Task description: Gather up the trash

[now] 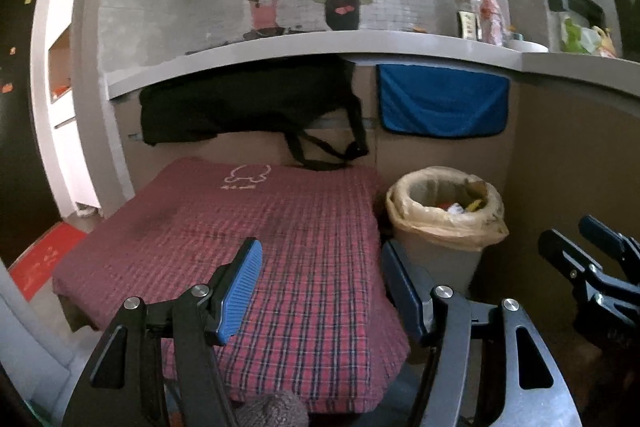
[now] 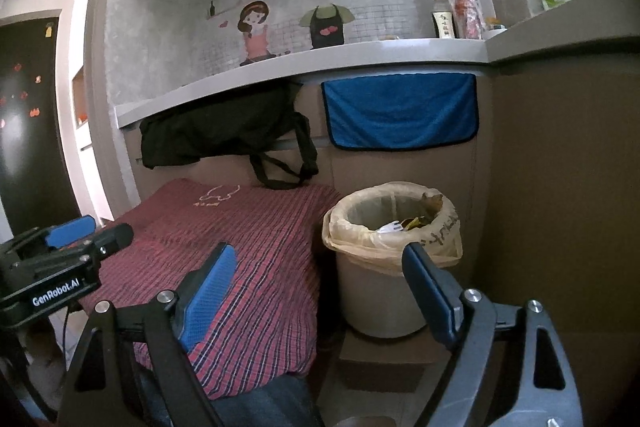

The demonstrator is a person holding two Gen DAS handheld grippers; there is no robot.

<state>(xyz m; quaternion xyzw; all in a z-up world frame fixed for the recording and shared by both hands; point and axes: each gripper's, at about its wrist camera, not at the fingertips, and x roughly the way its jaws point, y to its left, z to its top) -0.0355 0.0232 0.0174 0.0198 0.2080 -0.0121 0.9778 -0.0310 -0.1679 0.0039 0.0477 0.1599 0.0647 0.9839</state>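
A grey trash bin (image 1: 436, 255) with a yellowish bag liner (image 1: 480, 231) stands right of a red plaid cushion (image 1: 248, 227). Bits of trash (image 1: 460, 206) lie inside it. My left gripper (image 1: 320, 275) is open and empty, held above the cushion's near right part, left of the bin. In the right wrist view my right gripper (image 2: 320, 279) is open and empty, in front of the bin (image 2: 380, 299), whose trash (image 2: 404, 225) shows inside. The right gripper also shows in the left wrist view (image 1: 580, 247); the left gripper shows in the right wrist view (image 2: 88, 231).
A black bag (image 1: 248, 103) and a blue cloth (image 1: 444, 103) hang under a grey counter ledge (image 1: 320, 47). Bottles (image 1: 490, 15) stand on the ledge. Brown cardboard walls (image 2: 560, 187) close in behind and right of the bin. A cardboard box (image 2: 380, 367) sits under the bin.
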